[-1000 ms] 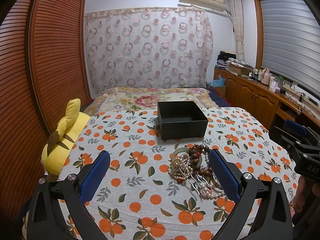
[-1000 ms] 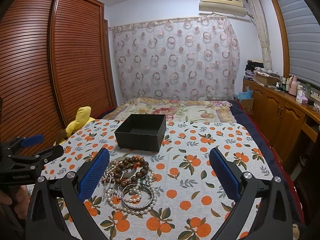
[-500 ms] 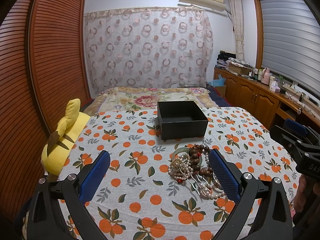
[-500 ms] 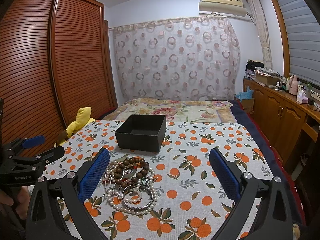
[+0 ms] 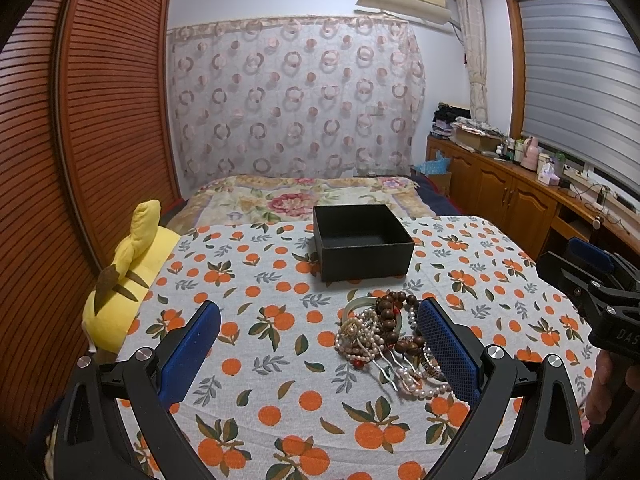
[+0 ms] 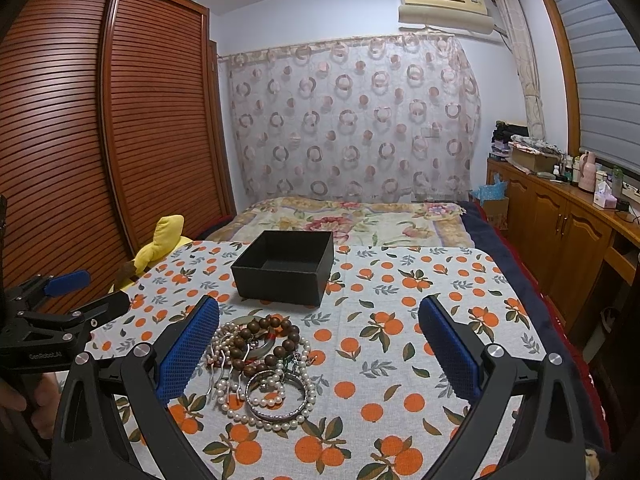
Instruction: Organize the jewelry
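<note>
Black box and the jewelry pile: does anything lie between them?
No. In the right wrist view only a narrow strip of the orange-print cloth separates the black box from the jewelry pile; the left wrist view agrees.

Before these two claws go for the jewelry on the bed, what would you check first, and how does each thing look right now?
1. Black box open and empty: ok.
2. Jewelry pile within reach, in front of the box: ok.
3. Left gripper open, holding nothing: ok.
4. Right gripper open, holding nothing: ok.
5. Pieces lie separate enough to lift one alone: not ok, the beads and pearls overlap.
6. Path from pile to box clear: ok, only the orange-print cloth lies between.
</note>
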Tool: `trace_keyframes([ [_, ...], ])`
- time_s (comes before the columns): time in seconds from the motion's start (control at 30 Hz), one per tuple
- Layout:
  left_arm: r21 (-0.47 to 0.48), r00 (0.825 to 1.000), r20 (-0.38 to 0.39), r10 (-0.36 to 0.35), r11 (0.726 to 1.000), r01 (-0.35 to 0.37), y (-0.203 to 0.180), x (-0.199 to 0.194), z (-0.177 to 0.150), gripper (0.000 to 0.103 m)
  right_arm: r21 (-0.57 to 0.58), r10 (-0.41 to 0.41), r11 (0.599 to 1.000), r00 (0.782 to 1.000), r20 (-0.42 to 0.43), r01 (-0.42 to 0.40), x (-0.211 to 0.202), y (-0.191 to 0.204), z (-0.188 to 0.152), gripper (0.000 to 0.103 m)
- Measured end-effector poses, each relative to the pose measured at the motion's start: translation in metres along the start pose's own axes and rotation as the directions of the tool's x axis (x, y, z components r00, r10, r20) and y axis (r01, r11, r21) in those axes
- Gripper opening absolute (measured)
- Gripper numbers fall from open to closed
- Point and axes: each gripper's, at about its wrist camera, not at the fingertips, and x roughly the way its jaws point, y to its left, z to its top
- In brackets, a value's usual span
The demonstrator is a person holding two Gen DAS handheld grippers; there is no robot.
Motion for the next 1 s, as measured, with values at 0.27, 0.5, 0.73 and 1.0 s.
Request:
trace_keyframes([
  [0.27, -0.001, 1.0, -0.003, -0.001, 1.0, 0.001, -0.001, -0.001, 0.001, 0.095, -0.004, 0.002, 1.0, 1.0, 0.0, -0.002, 0.001, 0.003, 0.001, 0.101],
  [0.5, -0.006, 1.0, -0.03, -0.008, 1.0, 0.008, -0.004, 0.009, -0.005, 0.095, -0.001, 0.009, 1.0, 1.0, -0.018, -0.009, 0.002, 0.002, 0.004, 0.101],
  [0.73, -0.02, 0.996, -0.076, -0.041, 0.999, 0.04, 0.007, 0.025, -0.018, 0.095, -0.015, 0.025, 1.0, 0.999, -0.032, -0.026, 0.01, -0.003, -0.008, 0.101],
  [1.0, -0.03, 0.986, -0.126, -0.112, 0.994, 0.109, 0.008, 0.045, -0.03, 0.095, -0.026, 0.057, 0.998, 0.994, -0.089, -0.06, 0.024, -0.009, -0.024, 0.091],
])
